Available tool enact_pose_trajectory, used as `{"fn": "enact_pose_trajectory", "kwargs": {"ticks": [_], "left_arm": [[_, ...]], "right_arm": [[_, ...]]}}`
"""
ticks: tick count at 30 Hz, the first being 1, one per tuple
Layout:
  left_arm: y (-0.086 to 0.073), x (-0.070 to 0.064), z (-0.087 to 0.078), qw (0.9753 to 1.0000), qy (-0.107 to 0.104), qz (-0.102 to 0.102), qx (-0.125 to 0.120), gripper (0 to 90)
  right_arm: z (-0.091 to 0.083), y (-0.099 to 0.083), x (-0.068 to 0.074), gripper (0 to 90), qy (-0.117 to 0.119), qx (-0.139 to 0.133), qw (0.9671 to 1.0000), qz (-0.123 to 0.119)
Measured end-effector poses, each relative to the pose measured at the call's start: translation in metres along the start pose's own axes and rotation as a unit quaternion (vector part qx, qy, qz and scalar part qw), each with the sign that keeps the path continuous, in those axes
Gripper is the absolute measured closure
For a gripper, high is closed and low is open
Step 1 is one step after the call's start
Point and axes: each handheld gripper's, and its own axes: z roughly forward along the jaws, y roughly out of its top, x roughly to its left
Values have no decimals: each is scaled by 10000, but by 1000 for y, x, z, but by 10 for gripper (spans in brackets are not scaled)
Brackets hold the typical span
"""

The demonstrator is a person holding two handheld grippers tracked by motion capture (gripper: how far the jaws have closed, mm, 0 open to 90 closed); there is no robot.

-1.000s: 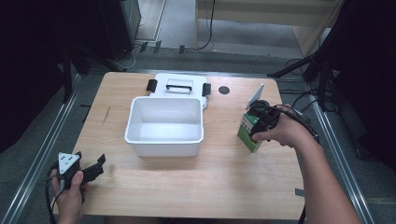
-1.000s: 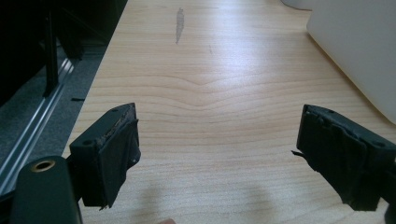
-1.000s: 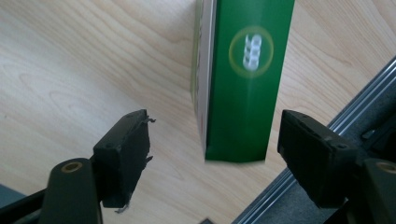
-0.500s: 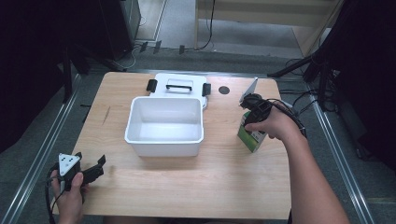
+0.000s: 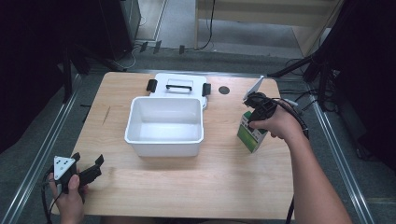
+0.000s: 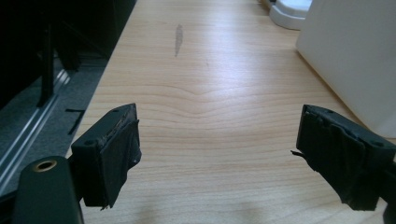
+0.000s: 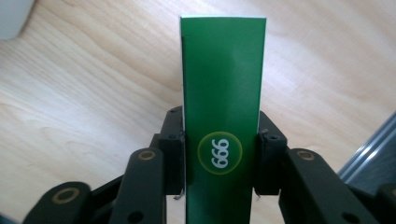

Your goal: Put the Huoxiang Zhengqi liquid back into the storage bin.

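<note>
A green and white carton hangs over the right side of the wooden table, held by my right gripper, which is shut on it. In the right gripper view the two black jaws press both sides of the green carton, which bears a round "999" mark. My left gripper rests at the table's front left corner, open, with nothing between its pads. A white open bin stands at the table's middle.
A white lid with a black handle and clips lies behind the bin. A small dark disc sits on the table behind the carton. The bin's white wall rises to the right of the left gripper. Metal rails run along both table sides.
My right gripper has lifted the carton and carried it a little away from the person, tilting it. The left gripper has stayed put.
</note>
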Motion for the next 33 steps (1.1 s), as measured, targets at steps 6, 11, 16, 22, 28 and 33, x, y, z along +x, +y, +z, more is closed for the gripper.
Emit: {"fn": "enact_pose_trajectory", "kwargs": {"ticks": [6, 11, 16, 22, 28, 33], "left_arm": [[0, 2, 1, 9998, -115, -116, 82, 146], [0, 3, 1, 9998, -94, -161, 94, 146], [0, 2, 1, 9998, -85, -142, 112, 146], [1, 2, 1, 9998, -46, -112, 154, 146], [1, 2, 2, 9998, -59, -95, 190, 146], [1, 2, 3, 9997, -70, -84, 212, 146]], "right_arm": [[-4, -2, 2, 648, 163, -132, 9990, -384], [-17, -2, 9, 648, 222, -348, 9959, -803], [-33, 1, 24, 648, 162, -451, 9890, -1401], [-53, 4, 37, 648, 118, -556, 9823, -1785], [-79, 6, 59, 647, 45, -762, 9528, -2938], [-91, 12, 69, 646, -78, -826, 9338, -3480]]}}
